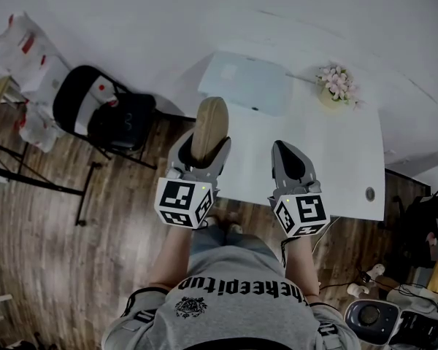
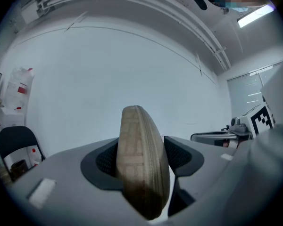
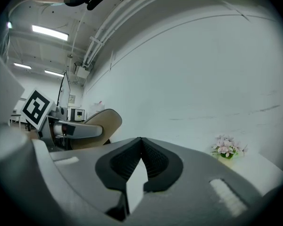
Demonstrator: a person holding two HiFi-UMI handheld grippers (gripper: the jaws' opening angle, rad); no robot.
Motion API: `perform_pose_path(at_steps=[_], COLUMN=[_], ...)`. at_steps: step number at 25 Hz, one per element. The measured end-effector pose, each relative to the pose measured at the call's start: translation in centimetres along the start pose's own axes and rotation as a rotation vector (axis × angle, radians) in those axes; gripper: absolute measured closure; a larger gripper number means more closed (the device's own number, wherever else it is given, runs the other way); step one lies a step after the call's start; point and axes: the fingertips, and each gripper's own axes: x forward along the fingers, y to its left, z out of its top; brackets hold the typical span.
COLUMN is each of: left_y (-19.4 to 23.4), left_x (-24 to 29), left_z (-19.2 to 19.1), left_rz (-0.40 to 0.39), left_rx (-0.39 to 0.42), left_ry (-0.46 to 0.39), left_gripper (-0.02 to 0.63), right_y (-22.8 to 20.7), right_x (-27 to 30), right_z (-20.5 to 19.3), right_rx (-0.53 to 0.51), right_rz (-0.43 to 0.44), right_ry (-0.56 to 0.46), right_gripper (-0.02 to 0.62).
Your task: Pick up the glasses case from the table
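A white table point(image 1: 350, 159) stands by a white wall. The left gripper point(image 1: 204, 150) clamps the case point(image 1: 210, 125) edge-up between its fingers, one end jutting past the tips and apparently clear of the tabletop, so the pick-up looks done. The right gripper point(image 1: 289, 154), beside it, has its fingers together, empty.

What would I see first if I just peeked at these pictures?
The tan glasses case stands out most, pinched on its edge in the left gripper by the white table's edge. Beside it, the right gripper is shut with nothing in it. A little pot of pink flowers sits at the table's far corner.
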Motion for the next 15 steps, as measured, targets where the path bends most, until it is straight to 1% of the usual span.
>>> perform_pose_path(at_steps=[9,15], left_y=[-0.2,0.1], left_x=[-1.2,-1.7], left_z=[1.5,2.0], left_rz=[0.009,0.017], left_rx=[0.019,0.029], left_ry=[-0.058,-0.074], left_gripper=[0.314,0.314], right_y=[0.6,1.3], right_x=[-0.7,-0.4], right_z=[0.7,1.0], right_rx=[-0.006,-0.025], right_rz=[0.004,0.017], right_ry=[-0.018,-0.016], right_gripper=[0.594,0.592])
